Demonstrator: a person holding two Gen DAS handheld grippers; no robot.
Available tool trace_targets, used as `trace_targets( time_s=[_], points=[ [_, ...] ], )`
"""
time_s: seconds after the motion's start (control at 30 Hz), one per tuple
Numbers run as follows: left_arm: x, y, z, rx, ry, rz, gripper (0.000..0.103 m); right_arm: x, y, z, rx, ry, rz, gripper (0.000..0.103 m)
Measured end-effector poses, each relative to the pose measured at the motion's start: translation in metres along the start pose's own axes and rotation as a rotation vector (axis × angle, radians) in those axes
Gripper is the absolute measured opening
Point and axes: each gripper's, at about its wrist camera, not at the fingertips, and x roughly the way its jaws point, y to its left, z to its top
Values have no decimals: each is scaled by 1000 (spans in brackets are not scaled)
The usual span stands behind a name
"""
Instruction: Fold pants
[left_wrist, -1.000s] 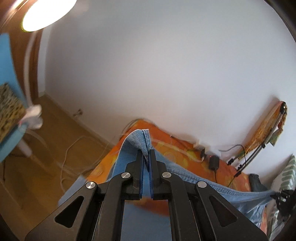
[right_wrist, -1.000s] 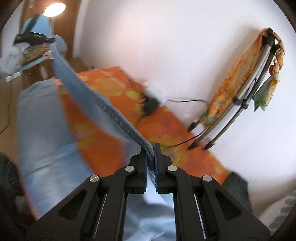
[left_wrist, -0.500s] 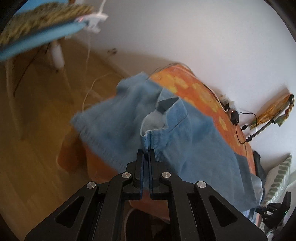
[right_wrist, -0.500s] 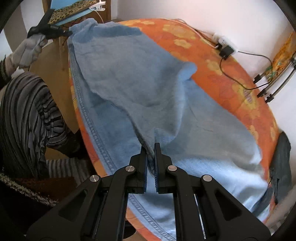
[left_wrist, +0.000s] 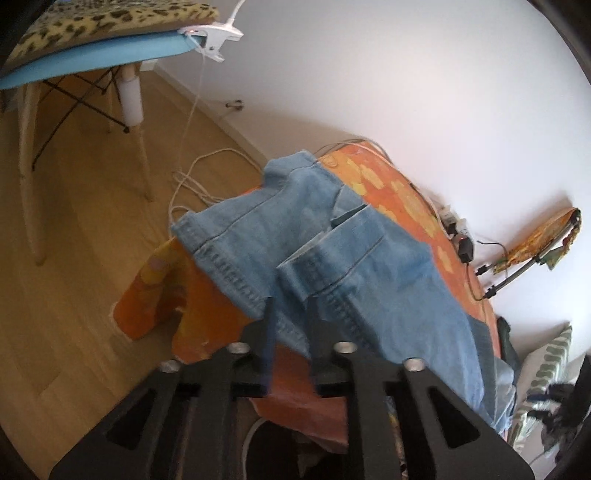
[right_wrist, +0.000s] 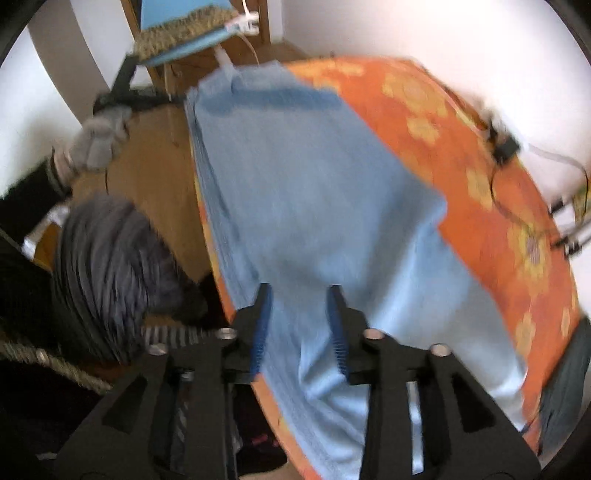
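Note:
Light blue jeans (left_wrist: 369, 266) lie folded over on the orange flowered bed cover (left_wrist: 399, 192), their stitched hems at the bed's end. My left gripper (left_wrist: 291, 310) is at the near hem. Its jaws are opening, and denim shows in the gap without being pressed. In the right wrist view the jeans (right_wrist: 314, 184) spread flat over the cover (right_wrist: 461, 147). My right gripper (right_wrist: 299, 317) hangs just above the cloth with its jaws opening and its blue pads (right_wrist: 260, 328) apart. The left gripper (right_wrist: 177, 98) shows at the jeans' far corner, held by a gloved hand (right_wrist: 92, 144).
A blue chair with a leopard cushion (left_wrist: 92, 44) and a white clip lamp (left_wrist: 214, 37) stands on the wooden floor left of the bed. White cables (left_wrist: 199, 177) lie on the floor. A charger (left_wrist: 465, 251) and a folded rack (left_wrist: 535, 254) sit by the wall. A striped sleeve (right_wrist: 107, 266) is near.
Both grippers came down from holding the jeans stretched in the air. The jeans now lie on the bed, and both pairs of jaws have parted and let the denim go.

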Motion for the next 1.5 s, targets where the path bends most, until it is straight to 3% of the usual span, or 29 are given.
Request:
trace_targets(
  time_s=[0.07, 0.2, 0.3, 0.5, 0.63, 0.87, 1.07, 1.27, 1.4, 1.43, 1.5],
  points=[
    [4, -3, 2, 17, -2, 19, 35, 3, -2, 28, -1, -47, -4, 38],
    [18, -5, 8, 7, 5, 58, 38, 30, -9, 92, -11, -105, -7, 38],
    [24, -4, 11, -5, -18, 101, 47, 55, -14, 141, -21, -137, 4, 38],
    [29, -6, 12, -1, -33, 106, 48, 123, -21, 253, -13, -176, 91, 38],
    [30, -10, 9, 5, -40, 119, 48, 173, -11, 302, -26, -154, 155, 38],
    [38, -32, 0, 149, -55, 216, 48, 242, 19, 340, -106, -98, 149, 38],
    [42, -40, -6, 212, -83, 271, 45, 269, 38, 348, -168, -69, 130, 38],
    [42, -46, -12, 227, -107, 262, 16, 286, 42, 348, -200, -27, 62, 39],
    [39, -45, -13, 212, -106, 237, 13, 291, 41, 349, -214, -20, 27, 56],
    [39, -44, -13, 207, -105, 232, 13, 292, 40, 349, -209, -18, 35, 56],
    [37, -43, -13, 193, -101, 218, 12, 292, 39, 348, -204, -29, 47, 41]
  ],
)
